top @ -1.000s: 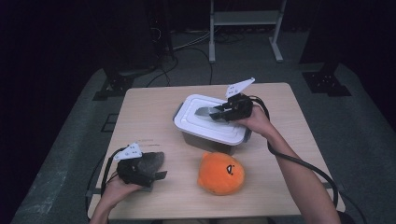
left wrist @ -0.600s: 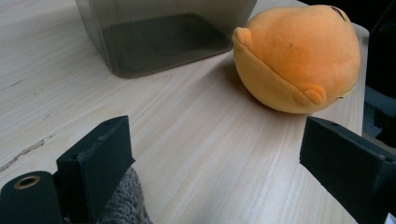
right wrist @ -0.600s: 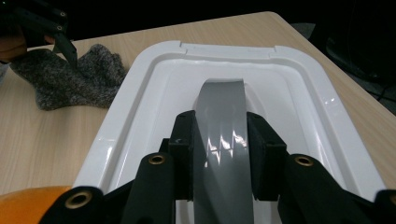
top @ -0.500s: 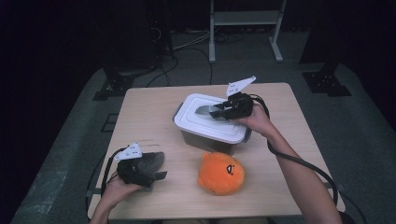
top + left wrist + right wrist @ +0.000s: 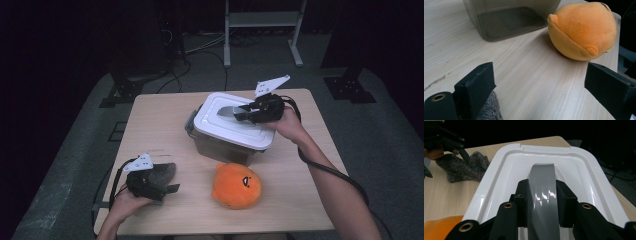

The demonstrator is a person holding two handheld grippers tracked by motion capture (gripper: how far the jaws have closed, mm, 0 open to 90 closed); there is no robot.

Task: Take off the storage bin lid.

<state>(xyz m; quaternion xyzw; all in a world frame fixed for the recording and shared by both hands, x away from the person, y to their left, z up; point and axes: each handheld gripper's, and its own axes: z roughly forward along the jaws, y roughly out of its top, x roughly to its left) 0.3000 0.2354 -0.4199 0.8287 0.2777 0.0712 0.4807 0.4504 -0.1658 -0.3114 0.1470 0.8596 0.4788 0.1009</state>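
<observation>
Lid-lifting is the work in hand, and the change shows best from above. In the high view, the right gripper [image 5: 239,113] pinches the grey handle [image 5: 229,111] of the white lid [image 5: 235,126], which belongs to the clear box [image 5: 220,147] at the middle of the wooden table [image 5: 155,125]. Compared with one second ago, the right hand has risen a little and the lid now sits tilted: its side near the gripper looks raised off the box, while the far left edge seems to rest on the rim. I judge that the lid is coming free, so the opening step has begun but is not finished. The left gripper [image 5: 170,188] has not moved; it lies low at the front left, beside a grey knitted cloth [image 5: 162,172]. The orange plush toy [image 5: 237,185] lies in front of the box.

In the left gripper view, the two black jaws stand wide apart with only bare table between them. The orange plush toy [image 5: 582,30] and the box wall [image 5: 509,17] are ahead.

In the right gripper view, the jaws press on both sides of the grey handle [image 5: 541,187], with the white lid [image 5: 584,175] spreading around it.
</observation>
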